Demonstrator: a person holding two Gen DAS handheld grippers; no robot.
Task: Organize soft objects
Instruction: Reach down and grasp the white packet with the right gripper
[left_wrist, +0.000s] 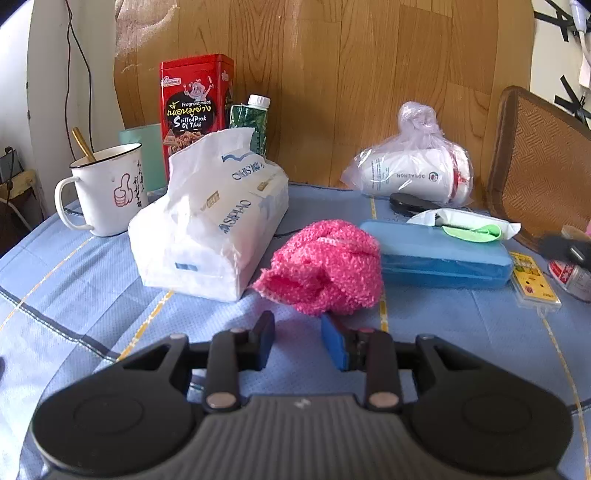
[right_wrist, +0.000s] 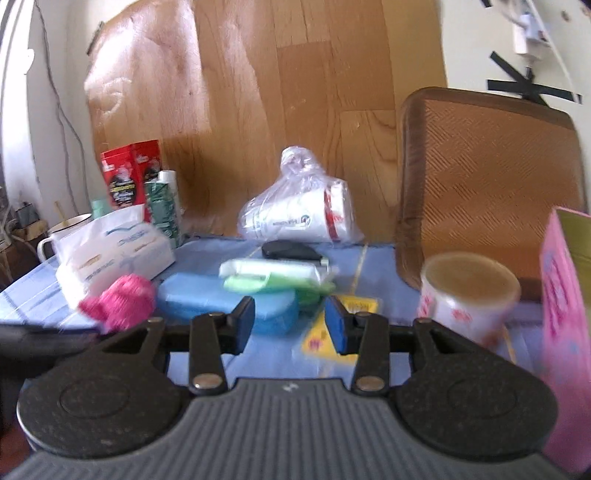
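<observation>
A fuzzy pink cloth (left_wrist: 325, 266) lies bunched on the blue tablecloth (left_wrist: 92, 288), between a white tissue pack (left_wrist: 214, 218) and a blue case (left_wrist: 443, 254). My left gripper (left_wrist: 297, 325) is open and empty, just short of the cloth's near edge. In the right wrist view the pink cloth (right_wrist: 122, 301) sits at the left, beside the tissue pack (right_wrist: 114, 254). My right gripper (right_wrist: 290, 310) is open and empty, held above the table in front of the blue case (right_wrist: 221, 299). The view is blurred.
A white mug (left_wrist: 103, 192), red tin (left_wrist: 195, 107) and green carton (left_wrist: 251, 122) stand at the back left. A bagged white bottle (left_wrist: 413, 173), wet-wipe pack (left_wrist: 469, 221) and woven chair back (left_wrist: 543, 173) are right. A paper cup (right_wrist: 469, 291) and pink box (right_wrist: 565, 332) stand near my right gripper.
</observation>
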